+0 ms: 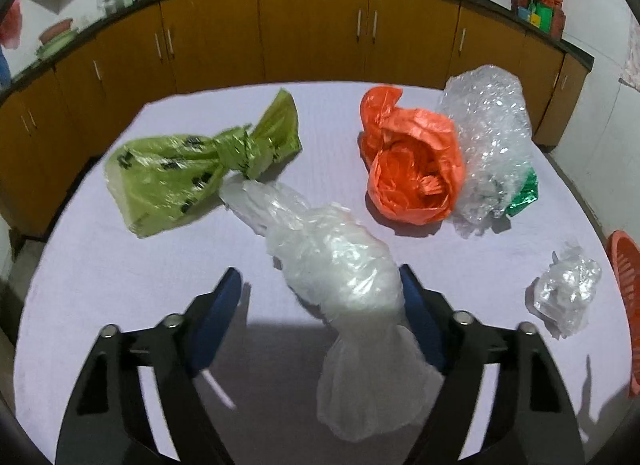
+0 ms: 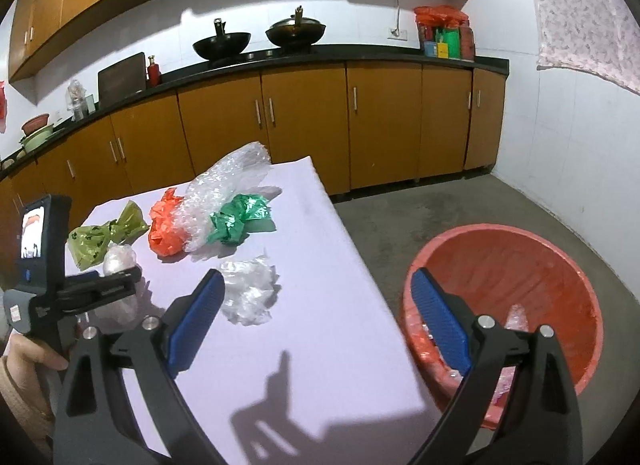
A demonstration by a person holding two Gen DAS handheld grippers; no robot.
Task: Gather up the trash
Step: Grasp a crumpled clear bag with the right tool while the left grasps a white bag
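Left wrist view: the left gripper [image 1: 320, 293] stands partly open over the lilac worktop [image 1: 100, 285], and a long crumpled white plastic bag [image 1: 340, 265] lies between its blue pads. The bag rests against the pad at 3 o'clock, while a clear gap separates it from the pad at 9 o'clock, so nothing is clamped. At 10 o'clock from the bag lies a knotted green bag [image 1: 180, 173], its knot just beside the white bag's far tip. At 1 o'clock sits an orange bag [image 1: 412, 161], touching a roll of bubble wrap [image 1: 488, 137] with a green foil wrapper [image 1: 524, 193] at its near end. A small clear plastic wad [image 1: 568, 289] lies at 3 o'clock, near the worktop's edge, with the rim of an orange basket [image 1: 626, 305] beyond it.

Right wrist view: the right gripper [image 2: 316, 285] is wide open and empty, straddling the worktop's edge. One pad hangs over the worktop near the clear wad [image 2: 248, 293]; the other is over the orange basket [image 2: 520, 265], which stands on the floor [image 2: 440, 205] with some plastic scraps inside. At 9 o'clock a person's hand [image 2: 36, 361] holds the left gripper's handle.
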